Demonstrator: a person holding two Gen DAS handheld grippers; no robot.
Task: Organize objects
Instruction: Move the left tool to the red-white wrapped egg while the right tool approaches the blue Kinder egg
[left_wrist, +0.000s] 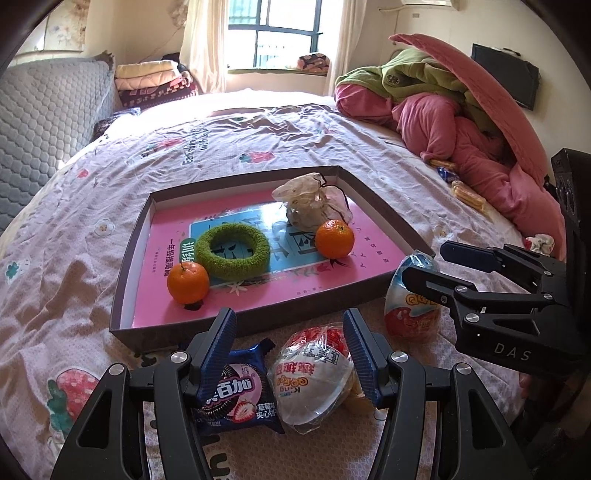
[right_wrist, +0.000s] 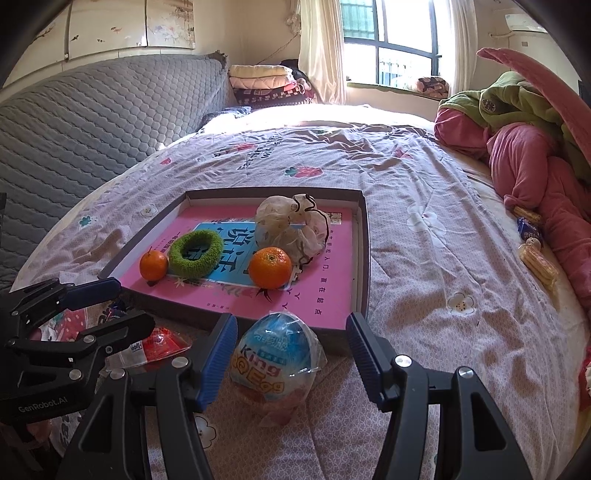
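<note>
A shallow box tray (left_wrist: 129, 254) (right_wrist: 364, 258) with a pink floor lies on the bed. In it are two oranges (left_wrist: 187, 282) (left_wrist: 334, 238), a green fuzzy ring (left_wrist: 232, 251) (right_wrist: 195, 253) and a mesh pouch (left_wrist: 314, 203) (right_wrist: 291, 225). In front of the tray lie a red-and-white wrapped egg (left_wrist: 314, 376) (right_wrist: 159, 345), a blue cookie packet (left_wrist: 236, 391) and a blue-topped wrapped egg (right_wrist: 275, 354) (left_wrist: 410, 299). My left gripper (left_wrist: 290, 354) is open around the red-and-white egg. My right gripper (right_wrist: 291, 360) is open around the blue-topped egg.
A pile of pink and green bedding (left_wrist: 461, 110) (right_wrist: 535, 147) lies at the right. Small snack packets (right_wrist: 535, 254) lie beside it. A grey padded headboard (right_wrist: 92, 122) is at the left. Folded blankets (left_wrist: 151, 83) are stacked at the back.
</note>
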